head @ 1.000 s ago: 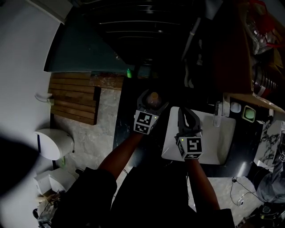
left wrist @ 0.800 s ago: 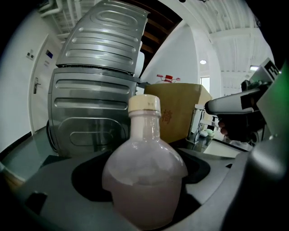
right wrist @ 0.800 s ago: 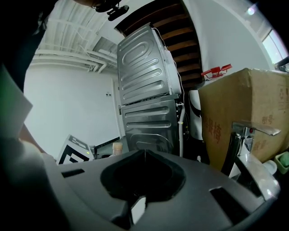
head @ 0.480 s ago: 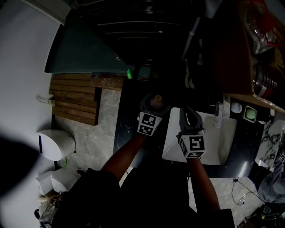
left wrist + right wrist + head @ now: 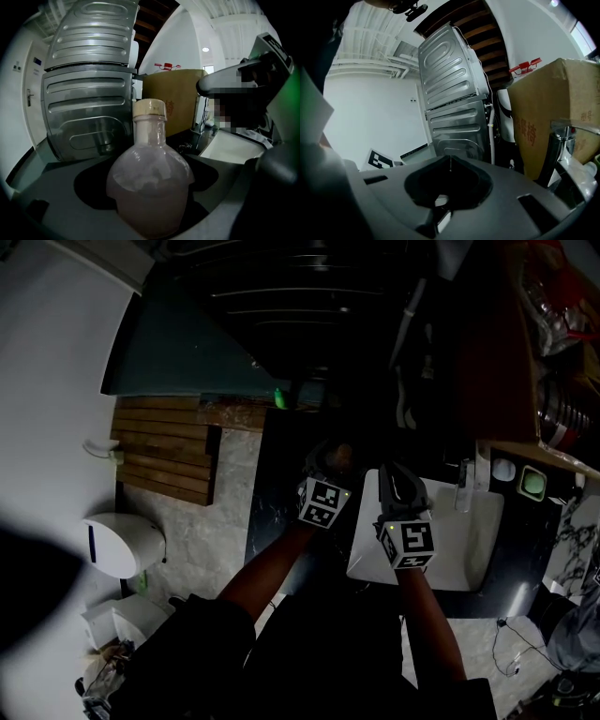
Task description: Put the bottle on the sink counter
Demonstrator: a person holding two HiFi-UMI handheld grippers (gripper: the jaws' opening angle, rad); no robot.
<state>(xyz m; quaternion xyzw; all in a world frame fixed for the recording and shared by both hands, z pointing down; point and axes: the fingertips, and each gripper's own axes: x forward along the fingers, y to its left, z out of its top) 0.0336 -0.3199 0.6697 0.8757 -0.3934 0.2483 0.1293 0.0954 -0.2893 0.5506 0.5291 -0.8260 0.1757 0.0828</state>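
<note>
Left gripper (image 5: 330, 459), clamping the bottle (image 5: 149, 185), has edged toward the sink (image 5: 469, 542).

The left gripper (image 5: 330, 456) and right gripper (image 5: 398, 479) have dark grey moulded bodies, each with 1 white cube (image 5: 323, 503) printed with black square markers. The person wears a dark top (image 5: 187, 652), forearms uncovered.

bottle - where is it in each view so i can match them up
Head view: bottle at centre, dim, in the left gripper.
Left gripper view: it fills the lower middle, between the jaws.
Right gripper view: not in it.
Shared landmark: ribbed metal panel, in both gripper views.
</note>
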